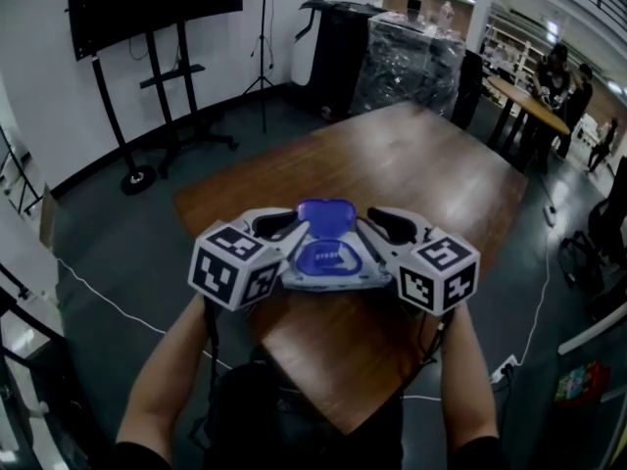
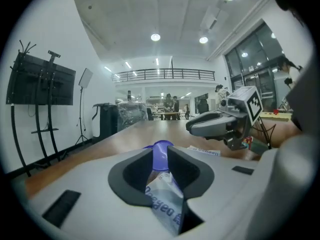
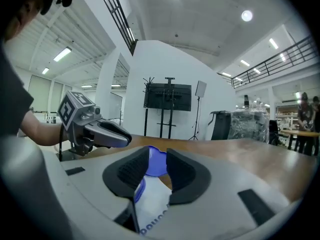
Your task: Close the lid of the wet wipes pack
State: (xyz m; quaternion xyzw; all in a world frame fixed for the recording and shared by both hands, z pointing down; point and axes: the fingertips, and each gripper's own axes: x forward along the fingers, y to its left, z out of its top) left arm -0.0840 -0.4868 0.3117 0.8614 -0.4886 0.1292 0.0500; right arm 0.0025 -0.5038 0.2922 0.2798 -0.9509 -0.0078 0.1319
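Observation:
A white wet wipes pack (image 1: 333,267) lies on the brown table (image 1: 421,164) near its front corner. Its blue lid (image 1: 326,215) stands up, open. My left gripper (image 1: 294,231) is at the pack's left end and my right gripper (image 1: 377,225) at its right end. In the left gripper view the jaws (image 2: 160,156) stand a little apart, with the pack's film edge (image 2: 165,199) lying loose in the gap and the lid (image 2: 161,151) beyond. In the right gripper view the jaws (image 3: 156,166) are open too, over the pack's white edge (image 3: 152,209).
A screen on a wheeled stand (image 1: 147,8) is at the back left. A black cart and a wrapped stack (image 1: 402,52) stand beyond the table. People are at a far desk (image 1: 558,81). Cables and a power strip (image 1: 505,365) lie on the floor at the right.

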